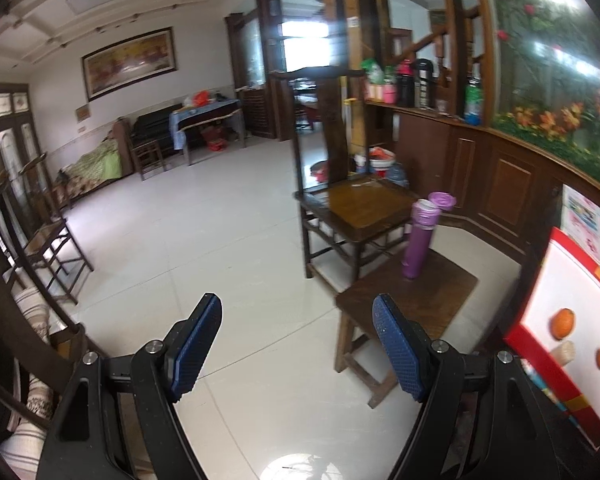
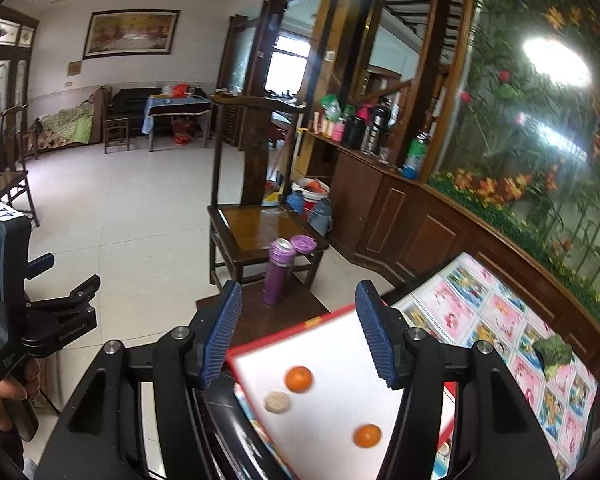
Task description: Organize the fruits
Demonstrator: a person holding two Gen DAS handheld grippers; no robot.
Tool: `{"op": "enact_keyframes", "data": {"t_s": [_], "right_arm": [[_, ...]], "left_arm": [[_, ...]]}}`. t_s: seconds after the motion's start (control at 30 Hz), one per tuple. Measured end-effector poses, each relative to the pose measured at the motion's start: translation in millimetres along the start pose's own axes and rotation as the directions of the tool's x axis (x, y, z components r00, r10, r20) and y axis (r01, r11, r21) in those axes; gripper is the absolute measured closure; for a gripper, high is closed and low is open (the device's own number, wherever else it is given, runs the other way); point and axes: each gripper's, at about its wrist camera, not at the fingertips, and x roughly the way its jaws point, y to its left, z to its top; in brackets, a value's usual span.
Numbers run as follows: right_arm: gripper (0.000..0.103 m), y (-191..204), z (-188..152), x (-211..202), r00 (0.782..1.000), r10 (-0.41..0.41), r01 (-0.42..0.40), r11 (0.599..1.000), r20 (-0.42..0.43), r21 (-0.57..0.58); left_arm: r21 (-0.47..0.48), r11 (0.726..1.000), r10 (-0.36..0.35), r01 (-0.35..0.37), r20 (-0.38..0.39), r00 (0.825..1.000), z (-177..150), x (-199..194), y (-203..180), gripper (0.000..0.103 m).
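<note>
In the left wrist view, the left gripper [image 1: 298,346] hangs over pale floor tiles with its blue fingers [image 1: 198,346] spread wide and empty; a purple flask [image 1: 417,238] stands on a low wooden stool [image 1: 439,300], and at the far right a white red-edged board [image 1: 555,280] carries oranges [image 1: 563,323] beside a pale round fruit [image 1: 563,353]. In the right wrist view, the right gripper [image 2: 298,338] hovers above that board [image 2: 331,344], fingers [image 2: 373,338] spread and empty; two oranges [image 2: 298,379] and the pale fruit [image 2: 277,402] lie apart on it. A hand [image 2: 4,396] grips the other tool's handle at the left edge.
</note>
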Motion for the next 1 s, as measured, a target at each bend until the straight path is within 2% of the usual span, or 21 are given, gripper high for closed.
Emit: {"op": "enact_keyframes", "data": {"t_s": [0.37, 0.5, 0.6, 0.7, 0.8, 0.83, 0.87, 0.9, 1.0], "right_arm": [[0.042, 46.8, 24.9, -1.1, 0.996, 0.083, -0.079, 0.993, 0.045, -0.089], [0.042, 42.2, 26.2, -1.8, 0.987, 0.155, -0.152, 0.987, 0.039, -0.053], [0.042, 22.6, 15.1, -5.0, 0.986, 0.165, -0.165, 0.986, 0.024, -0.028], [0.042, -17.7, 0.2, -9.0, 0.991, 0.133, -0.133, 0.991, 0.001, 0.032], [0.034, -75.0, -26.4, -17.2, 0.999, 0.026, -0.024, 0.996, -0.026, 0.083], [0.03, -95.1, -37.2, -21.2, 0.999, -0.018, 0.022, 0.995, -0.039, 0.095], [0.029, -123.8, -54.0, -28.0, 0.995, -0.075, 0.082, 0.99, -0.059, 0.112], [0.029, -141.6, -64.1, -33.4, 0.991, -0.11, 0.119, 0.985, -0.075, 0.125], [0.028, -213.3, -109.1, -60.0, 0.96, -0.233, 0.262, 0.944, -0.158, 0.2]], "left_arm": [[-0.089, 0.987, 0.135, -0.135, -0.011, 0.991, -6.3, -1.2, 55.4, 0.025], [-0.084, 0.981, 0.176, -0.175, 0.004, 0.984, -3.4, -8.4, 56.1, 0.025], [-0.057, 0.985, 0.165, -0.163, 0.029, 0.986, 0.7, -16.3, 42.1, 0.024], [-0.01, 0.996, 0.087, -0.087, 0.053, 0.995, 4.5, -28.2, 11.5, 0.024], [0.084, 0.996, -0.049, 0.043, 0.079, 0.996, 6.9, -47.5, -48.7, 0.023], [0.131, 0.984, -0.129, 0.118, 0.081, 0.988, 7.6, -56.7, -79.9, 0.022], [0.154, 0.975, -0.171, 0.158, 0.077, 0.982, 7.7, -62.3, -95.6, 0.021], [0.197, 0.95, -0.258, 0.242, 0.06, 0.964, 7.6, -71.2, -127.3, 0.021], [0.268, 0.88, -0.409, 0.393, 0.005, 0.913, 5.5, -88.8, -185.4, 0.021]]}}
